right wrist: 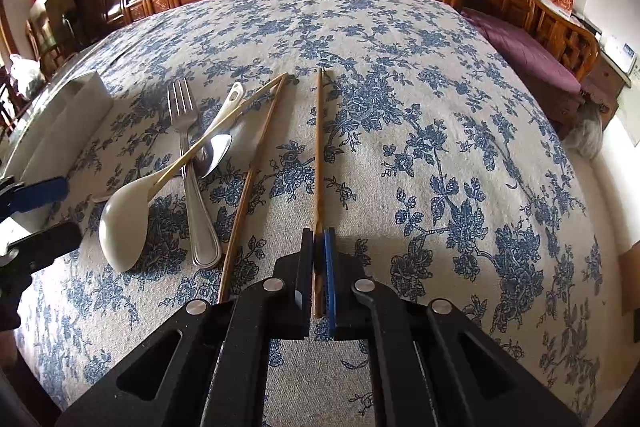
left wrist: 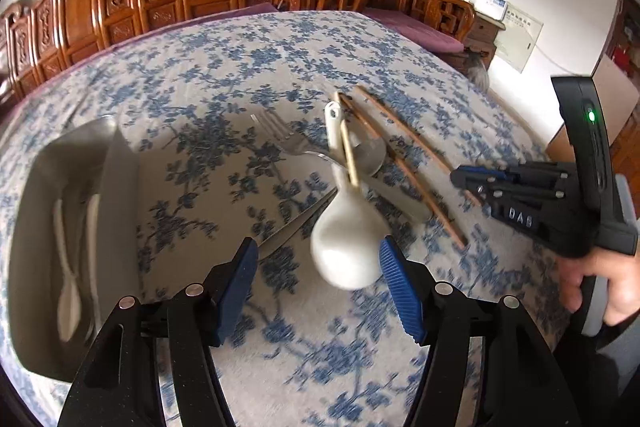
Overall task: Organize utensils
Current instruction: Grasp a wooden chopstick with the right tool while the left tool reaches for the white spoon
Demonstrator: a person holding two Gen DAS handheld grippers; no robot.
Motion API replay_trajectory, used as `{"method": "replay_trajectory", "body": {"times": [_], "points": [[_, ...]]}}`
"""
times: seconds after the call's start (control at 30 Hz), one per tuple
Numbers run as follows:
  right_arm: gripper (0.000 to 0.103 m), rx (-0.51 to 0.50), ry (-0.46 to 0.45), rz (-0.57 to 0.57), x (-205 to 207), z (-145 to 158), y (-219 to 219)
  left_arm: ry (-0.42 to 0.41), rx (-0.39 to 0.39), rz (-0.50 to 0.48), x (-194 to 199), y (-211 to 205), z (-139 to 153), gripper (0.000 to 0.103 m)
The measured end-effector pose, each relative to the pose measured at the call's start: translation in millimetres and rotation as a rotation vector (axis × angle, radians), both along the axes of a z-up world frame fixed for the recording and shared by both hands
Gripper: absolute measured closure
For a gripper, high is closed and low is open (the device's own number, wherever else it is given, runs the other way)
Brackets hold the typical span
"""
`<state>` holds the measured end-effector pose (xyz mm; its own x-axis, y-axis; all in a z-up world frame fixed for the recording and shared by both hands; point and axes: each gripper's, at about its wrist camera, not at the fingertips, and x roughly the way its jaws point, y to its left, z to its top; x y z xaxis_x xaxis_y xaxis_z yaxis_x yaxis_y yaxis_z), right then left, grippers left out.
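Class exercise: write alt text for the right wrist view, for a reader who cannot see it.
The right gripper is shut on a brown chopstick lying on a blue floral tablecloth. To its left lie a second chopstick, a fork, a metal spoon and a white ceramic spoon.

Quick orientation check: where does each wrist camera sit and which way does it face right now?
Left wrist: on the left gripper, jaws open around the white spoon, facing the tray and carved chairs; the right gripper and the hand holding it show.
Right wrist: on the right gripper, jaws shut on a chopstick, facing along the table; the left gripper shows at left.
Shared: spoon, fork, chopsticks, floral tablecloth.
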<state>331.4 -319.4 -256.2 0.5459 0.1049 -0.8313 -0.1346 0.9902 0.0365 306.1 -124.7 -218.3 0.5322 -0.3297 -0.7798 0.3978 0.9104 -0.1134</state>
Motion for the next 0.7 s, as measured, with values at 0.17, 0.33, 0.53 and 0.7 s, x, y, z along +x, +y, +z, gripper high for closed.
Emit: {"method": "replay_trajectory", "body": {"times": [0.17,0.33,0.53,0.7], "points": [[0.097,-0.020,0.002,-0.001,0,0,3,0.023,-0.025,-0.023,11,-16,-4,0.044],[0.096,-0.015,0.015,-0.008,1,1,3,0.031,-0.005,-0.052,19,-32,-8,0.053],[0.096,-0.020,0.023,-0.001,1,1,6,0.078,0.042,-0.048,28,-39,-22,0.053],[0.096,-0.010,0.026,-0.006,0,1,6,0.077,0.070,-0.054,23,-38,-23,0.055]]}}
